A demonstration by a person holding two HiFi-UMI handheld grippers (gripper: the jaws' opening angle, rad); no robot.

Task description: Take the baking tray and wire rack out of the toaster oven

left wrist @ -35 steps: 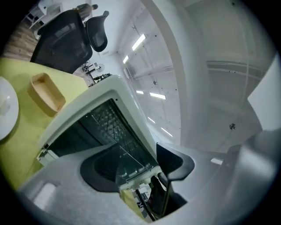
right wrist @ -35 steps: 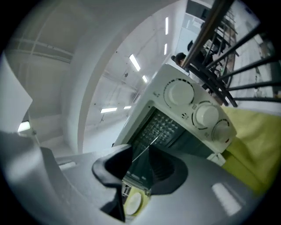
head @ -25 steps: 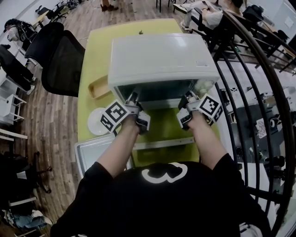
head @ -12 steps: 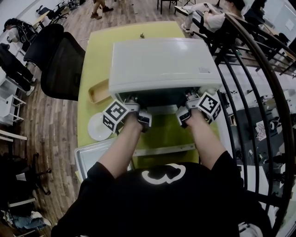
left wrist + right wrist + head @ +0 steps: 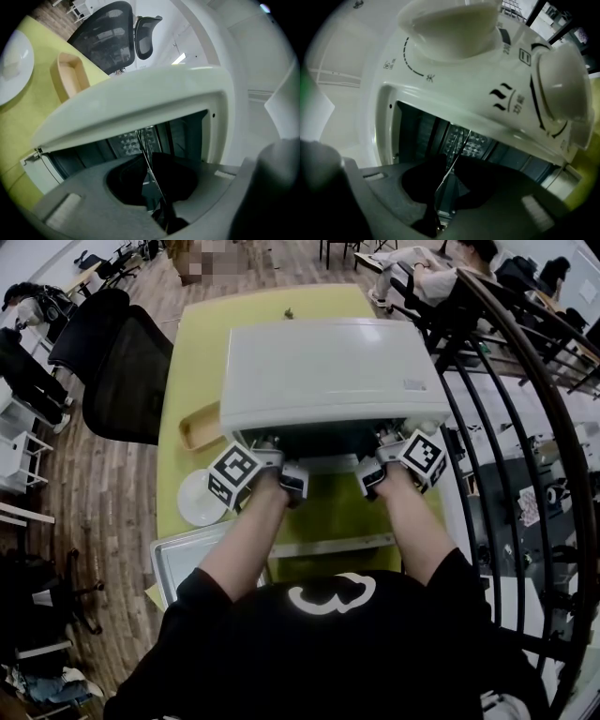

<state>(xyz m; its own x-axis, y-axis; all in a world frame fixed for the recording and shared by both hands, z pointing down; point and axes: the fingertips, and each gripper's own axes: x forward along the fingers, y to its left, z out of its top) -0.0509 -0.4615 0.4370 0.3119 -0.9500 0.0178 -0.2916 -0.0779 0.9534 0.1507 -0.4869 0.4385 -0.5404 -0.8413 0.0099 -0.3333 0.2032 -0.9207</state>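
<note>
- Gripping the wire rack (image 5: 143, 145) at the mouth of the toaster oven (image 5: 328, 371), the left gripper (image 5: 157, 197) has just been closing. Its jaws now stand almost together, with the rack's thin front wires running through the narrow gap, and they look pinched there.
- The right gripper (image 5: 438, 197) has just been closing too. Its jaws are nearly shut with the same kind of thin wire caught between them, edge-on in its view.
- The rest of the rack lies straight ahead of both grippers, reaching back into the dark cavity towards the dimpled rear wall.
- The rack's width runs crosswise from one gripper to the other, so each holds one end of the front edge.
- In the head view the two grippers sit side by side under the oven's top edge, level with each other, so neither hand is nearer.
- The coming move is probably a straight pull back towards the person. It depends on both grippers drawing evenly, because a lead on one side would likely skew the rack in its side guides.
- A metal tray, seemingly the baking tray (image 5: 173, 554), already lies on the table behind the left gripper and to its outer side, by the person's left arm.
</note>
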